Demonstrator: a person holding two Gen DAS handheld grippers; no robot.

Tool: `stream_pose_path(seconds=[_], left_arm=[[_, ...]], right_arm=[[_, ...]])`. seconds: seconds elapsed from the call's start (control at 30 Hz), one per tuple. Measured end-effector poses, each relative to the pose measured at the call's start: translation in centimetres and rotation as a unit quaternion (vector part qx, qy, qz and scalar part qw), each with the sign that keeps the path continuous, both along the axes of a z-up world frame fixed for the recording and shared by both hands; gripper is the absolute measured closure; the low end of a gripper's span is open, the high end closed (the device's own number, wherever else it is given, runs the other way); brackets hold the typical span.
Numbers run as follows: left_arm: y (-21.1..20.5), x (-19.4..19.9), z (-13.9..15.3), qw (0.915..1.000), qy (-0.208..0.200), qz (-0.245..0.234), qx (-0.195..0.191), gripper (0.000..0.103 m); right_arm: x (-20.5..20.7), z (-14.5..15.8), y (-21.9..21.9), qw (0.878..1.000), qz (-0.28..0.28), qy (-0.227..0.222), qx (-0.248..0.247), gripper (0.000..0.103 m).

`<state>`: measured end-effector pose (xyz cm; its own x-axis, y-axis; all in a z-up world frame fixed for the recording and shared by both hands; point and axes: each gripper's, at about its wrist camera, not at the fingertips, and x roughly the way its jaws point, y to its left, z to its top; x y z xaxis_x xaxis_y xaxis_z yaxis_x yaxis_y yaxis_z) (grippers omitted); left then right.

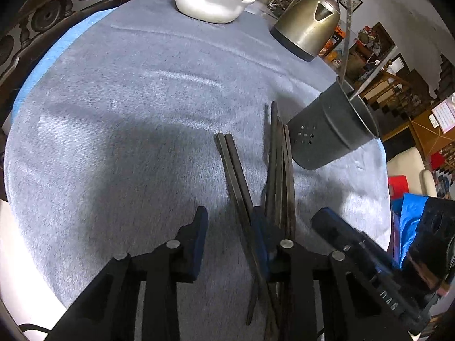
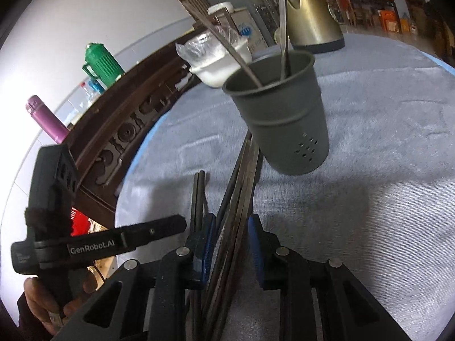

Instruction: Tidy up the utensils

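Several dark chopsticks [image 1: 280, 170] lie bundled on the grey-blue tablecloth, with a separate pair [image 1: 236, 170] to their left. A dark grey perforated utensil cup [image 1: 330, 130] stands beyond them with two chopsticks in it. In the right wrist view the cup [image 2: 284, 113] is just ahead. My right gripper [image 2: 231, 244] is open, its jaws on either side of the chopstick bundle [image 2: 239, 199]. My left gripper [image 1: 230, 230] is open just left of the bundle, with the separate pair running between its fingers. The right gripper's finger [image 1: 335, 230] shows in the left wrist view.
A brass-coloured kettle [image 1: 310, 25] and a white pot [image 1: 210, 0] with a plastic bag stand at the table's far side. A carved wooden rail [image 2: 136, 130] borders the table. A green flask [image 2: 102, 62] and a purple bottle [image 2: 45, 119] stand beyond it.
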<state>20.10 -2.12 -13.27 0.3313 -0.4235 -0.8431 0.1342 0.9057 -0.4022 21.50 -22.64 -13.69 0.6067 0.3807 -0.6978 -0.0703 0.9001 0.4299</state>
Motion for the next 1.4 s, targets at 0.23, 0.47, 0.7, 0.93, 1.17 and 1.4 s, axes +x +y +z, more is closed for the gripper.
stream_pose_path(seconds=[0.23,0.47,0.7,0.93,1.17,1.4], left_arm=[[-0.6,0.7,-0.4,1.0000,0.001,-0.006,-0.002,0.080],[-1.4,1.7,-0.7,0.9999,-0.004,-0.010,0.000,0.089],[-1.5,2.1,-1.0,0.9997,0.000,-0.024,0.008,0.090],[-1.5,3.0,-0.7,0.9994,0.000,-0.024,0.024,0.090],[-1.4,3.8,-1.0,0.9994,0.013,-0.027,0.016,0.090],[-1.0,4.8,-1.4,0.9996,0.016,-0.022,0.001,0.090]], right_arm=[[0.5,-1.3,0.5,0.999,0.005,0.037,-0.010,0.086],[0.4,-1.3,1.1,0.998,0.026,0.045,-0.025,0.096],[-0.2,-1.6,-1.0,0.997,0.013,0.067,-0.040,0.096],[0.5,-0.2,-2.3,0.998,0.003,0.061,0.019,0.095],[2.3,-0.5,-1.4,0.997,0.003,0.073,0.019,0.095],[3.5,-1.7,-0.1,0.995,0.007,0.093,0.019,0.096]])
